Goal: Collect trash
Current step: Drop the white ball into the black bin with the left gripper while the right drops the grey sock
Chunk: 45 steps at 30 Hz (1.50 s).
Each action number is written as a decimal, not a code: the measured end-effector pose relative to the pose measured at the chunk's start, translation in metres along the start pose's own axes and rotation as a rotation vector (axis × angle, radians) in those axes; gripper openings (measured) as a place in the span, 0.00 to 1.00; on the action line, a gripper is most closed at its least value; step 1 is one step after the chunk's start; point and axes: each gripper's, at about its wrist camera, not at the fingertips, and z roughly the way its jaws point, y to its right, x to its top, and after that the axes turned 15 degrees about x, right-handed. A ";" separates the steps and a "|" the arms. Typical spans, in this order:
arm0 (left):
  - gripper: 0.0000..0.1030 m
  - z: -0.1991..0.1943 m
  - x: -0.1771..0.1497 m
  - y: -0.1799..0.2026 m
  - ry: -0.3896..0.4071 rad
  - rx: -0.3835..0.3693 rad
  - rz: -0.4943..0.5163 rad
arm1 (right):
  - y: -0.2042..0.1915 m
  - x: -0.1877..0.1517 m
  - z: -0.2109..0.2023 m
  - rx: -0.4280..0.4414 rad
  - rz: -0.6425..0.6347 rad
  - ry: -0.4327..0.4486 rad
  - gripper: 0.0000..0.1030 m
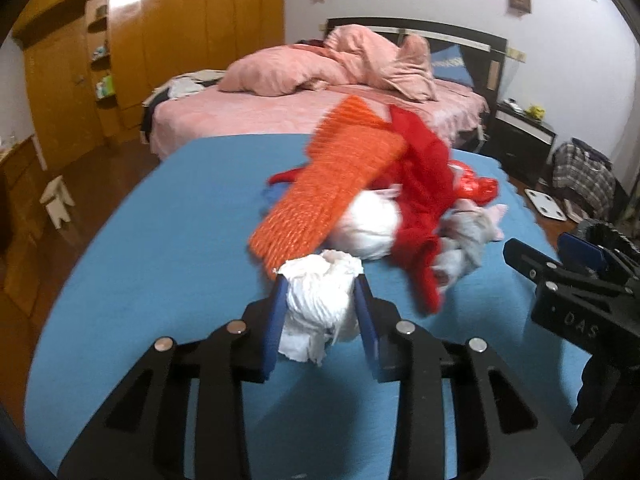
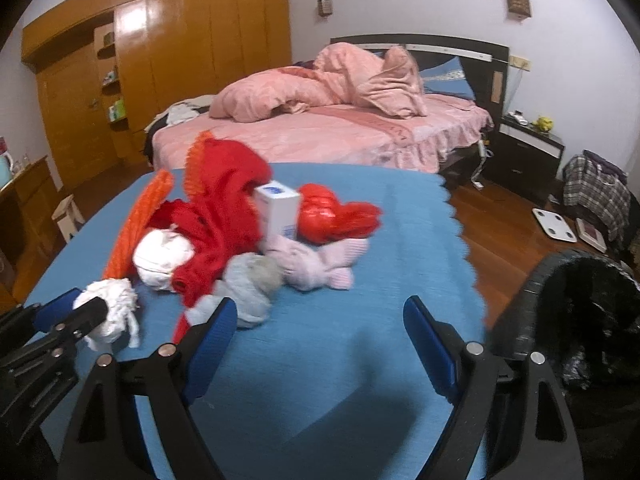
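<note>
While clamped by left gripper [image 1: 320, 308] jaws at the near edge of the blue bench [image 1: 160, 240]: crumpled white tissue [image 1: 320, 300]. Right gripper [image 2: 320, 332] jaws wide, empty. Next: lift, carry toward black bin [image 2: 580, 308].

A: What sits on the worktop [image 2: 360, 360]?

B: A heap toward its far left: a mesh bag [image 1: 332, 184] lies over a knitted cloth [image 2: 224, 216], with a tissue ball [image 2: 162, 260] under both.

A: And nearer?

B: A crumpled tissue wad [image 1: 320, 300] at the near left, between the pads of the left tool [image 1: 324, 320]. A box [image 2: 278, 210] stands behind two socks [image 2: 316, 264], a plastic bag [image 2: 336, 214] to its right.

A: Beyond the far edge?

B: The bed [image 2: 320, 136]. A trash bin [image 2: 580, 308] stands off the right edge.
</note>
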 end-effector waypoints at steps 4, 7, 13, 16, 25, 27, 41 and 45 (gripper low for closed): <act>0.32 0.007 -0.004 -0.011 -0.009 0.037 0.000 | -0.007 0.001 0.025 0.017 -0.002 -0.081 0.65; 0.32 0.012 -0.003 -0.012 -0.025 0.035 -0.006 | -0.010 0.002 0.035 0.044 -0.002 -0.113 0.55; 0.32 0.015 -0.002 -0.012 -0.035 0.036 -0.010 | -0.031 -0.002 0.047 0.073 -0.093 -0.162 0.25; 0.32 0.016 -0.002 -0.011 -0.040 0.038 -0.003 | -0.031 -0.004 0.047 0.086 -0.084 -0.159 0.23; 0.32 -0.002 0.000 -0.013 0.018 0.022 -0.019 | -0.011 0.001 -0.002 0.127 0.000 -0.049 0.21; 0.32 -0.012 0.002 -0.010 0.032 -0.001 -0.026 | -0.004 0.002 -0.017 0.123 0.007 -0.027 0.21; 0.32 -0.082 0.015 0.114 0.126 -0.316 0.075 | 0.107 -0.012 -0.129 -0.145 0.091 0.056 0.22; 0.32 -0.095 0.014 0.164 0.133 -0.409 0.123 | 0.144 -0.027 -0.150 -0.223 0.148 0.052 0.22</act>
